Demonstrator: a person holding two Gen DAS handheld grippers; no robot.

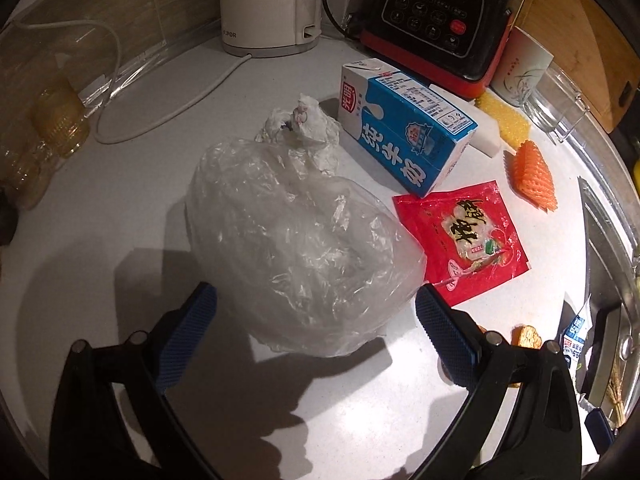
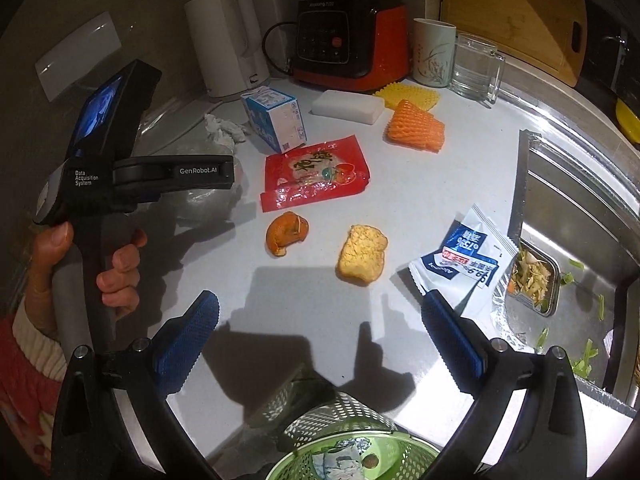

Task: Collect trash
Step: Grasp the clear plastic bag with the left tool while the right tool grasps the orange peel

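Nearest the right wrist camera, the right gripper [image 2: 320, 336] hangs with its two blue ridged pads spread wide and nothing between them, above the white countertop [image 2: 304, 292]. Directly below it sits one green perforated plastic bin [image 2: 352, 440] with crumpled wrappers already inside.

Just past the pads lie three loose scraps: one curled orange peel [image 2: 287, 233], one yellow crusty chunk of bread or fried food [image 2: 362, 254], and one white-and-blue torn sachet [image 2: 464, 254] touching the edge of the steel sink [image 2: 576, 208]. In the sink stands one foil tray of vegetable scraps [image 2: 534, 274], with green bits scattered around it.

The left gripper [image 1: 316, 332] is also spread wide, its pads either side of the near end of one crumpled clear plastic bag [image 1: 296, 240], not pinching it. The bag fills the middle of the left view. Beside it to the right lies one red snack wrapper [image 1: 460, 240]; beyond it, one crumpled white tissue [image 1: 300, 124] and one blue-and-white milk carton lying on its side [image 1: 404, 128].

Farther on come one white block sponge [image 2: 347, 106], one orange foam fruit net [image 2: 416, 126] and one yellow foam net [image 2: 410, 96]. Along the wall stand one white electric kettle [image 2: 228, 44], one black-and-red blender base [image 2: 352, 40], one printed ceramic cup [image 2: 434, 54], one clear glass mug [image 2: 476, 68] and one wooden cutting board [image 2: 516, 12].
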